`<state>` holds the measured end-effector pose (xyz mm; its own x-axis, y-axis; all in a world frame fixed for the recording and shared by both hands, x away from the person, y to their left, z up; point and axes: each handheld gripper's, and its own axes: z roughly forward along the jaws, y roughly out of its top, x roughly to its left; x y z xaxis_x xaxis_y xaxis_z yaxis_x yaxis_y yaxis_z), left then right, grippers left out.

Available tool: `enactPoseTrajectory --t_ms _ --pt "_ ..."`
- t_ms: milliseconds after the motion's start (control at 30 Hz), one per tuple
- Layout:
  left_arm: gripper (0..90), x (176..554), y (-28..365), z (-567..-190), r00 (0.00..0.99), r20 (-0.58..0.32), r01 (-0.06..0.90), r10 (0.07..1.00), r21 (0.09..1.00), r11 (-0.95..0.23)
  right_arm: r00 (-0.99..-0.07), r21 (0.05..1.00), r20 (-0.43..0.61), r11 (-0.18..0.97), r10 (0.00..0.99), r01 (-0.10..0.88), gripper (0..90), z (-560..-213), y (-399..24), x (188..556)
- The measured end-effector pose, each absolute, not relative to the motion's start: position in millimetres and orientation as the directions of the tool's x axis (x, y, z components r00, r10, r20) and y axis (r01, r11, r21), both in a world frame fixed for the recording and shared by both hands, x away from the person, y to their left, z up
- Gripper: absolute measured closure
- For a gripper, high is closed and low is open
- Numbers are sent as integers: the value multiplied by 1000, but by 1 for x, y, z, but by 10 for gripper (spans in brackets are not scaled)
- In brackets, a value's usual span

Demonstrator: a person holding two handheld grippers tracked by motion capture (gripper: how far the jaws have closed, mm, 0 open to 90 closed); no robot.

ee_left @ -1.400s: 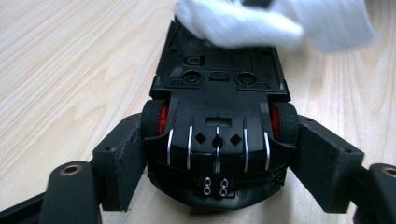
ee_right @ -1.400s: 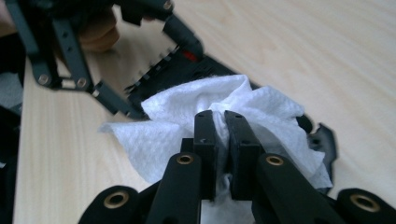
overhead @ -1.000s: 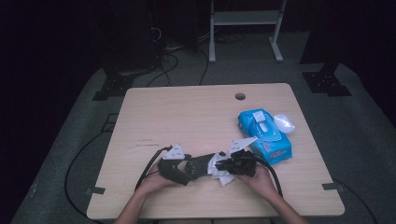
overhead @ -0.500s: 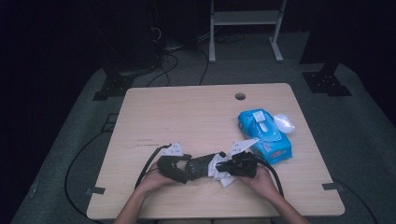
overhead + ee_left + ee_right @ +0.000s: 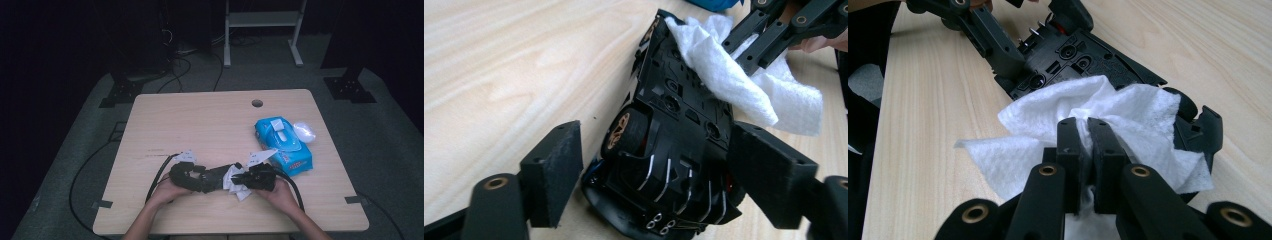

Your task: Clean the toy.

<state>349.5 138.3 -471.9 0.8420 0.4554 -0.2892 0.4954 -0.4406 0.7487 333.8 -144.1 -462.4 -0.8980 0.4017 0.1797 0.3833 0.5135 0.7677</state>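
The black toy car (image 5: 674,150) lies belly-up on the table — chassis showing. A crumpled white wipe (image 5: 1098,115) rests on its underside.

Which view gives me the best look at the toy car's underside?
The left gripper view: the toy car lies tilted, its chassis and a wheel close. The right gripper view has the wipe covering part of it; the high view shows it small and dark.

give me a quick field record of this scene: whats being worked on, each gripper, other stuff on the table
work in hand: wiping the underside of a black toy car with a white wipe
toy car: upside down, chassis showing, one wheel with a gold rim visible
right gripper: shut on the white wipe, pressing it to the chassis
left gripper: jaws on either side of the car's end, just been closing; left pad looks short of the body
table: light wood
also there: blue wipes pack, lid flipped open
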Motion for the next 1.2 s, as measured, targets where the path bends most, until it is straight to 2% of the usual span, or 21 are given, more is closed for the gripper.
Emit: enactPoseTrajectory --t_ms 267,400,700,1067,1200 --pt "260 346 133 -470 863 -254 460 436 750 -475 -902 740 175 552 394 385 839 -456 -141 336" --pt "281 342 132 -468 883 -210 415 420 766 -491 -894 759 187 518 407 395 838 -449 -144 341" --pt "308 330 127 -464 910 -85 309 406 791 -528 -893 741 210 531 398 411 838 -458 -147 340" --pt "310 311 120 -459 919 113 148 378 790 -595 -909 737 189 558 371 381 841 -458 -149 334" --pt "310 307 118 -459 917 148 117 372 789 -603 -907 752 207 533 367 387 847 -462 -153 332"
